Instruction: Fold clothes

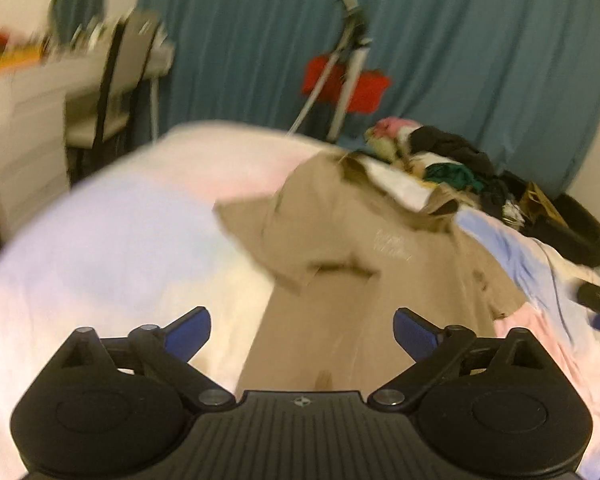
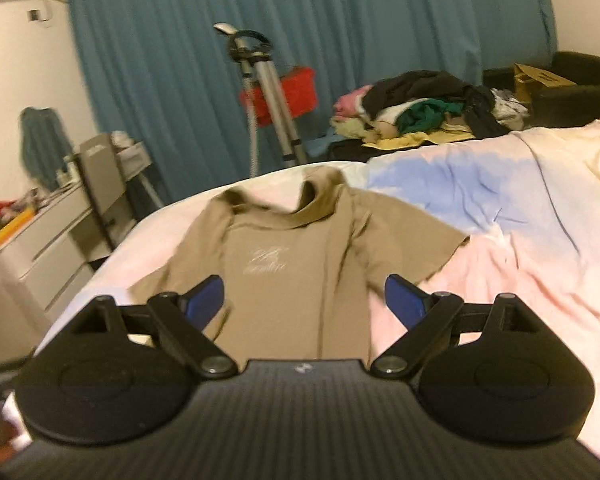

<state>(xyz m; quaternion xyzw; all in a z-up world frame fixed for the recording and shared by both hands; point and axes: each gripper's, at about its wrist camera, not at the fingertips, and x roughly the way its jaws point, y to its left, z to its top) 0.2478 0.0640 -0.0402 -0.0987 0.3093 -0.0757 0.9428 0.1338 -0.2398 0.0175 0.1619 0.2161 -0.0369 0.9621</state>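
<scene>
Left wrist view: the tan T-shirt is seen spread on the pastel bedsheet, kinda rumpled, running away from the left gripper, hem nearest. Jaws are spread wide, nothing pinched.

Right wrist view: the T-shirt is laid straight ahead of the right gripper, collar far, hem near. Jaws also spread, nothing held.

Key relation: long axis is lined up with both tongs; which is nearer can't be told.

Clothes pile: left beyond the bed.
</scene>
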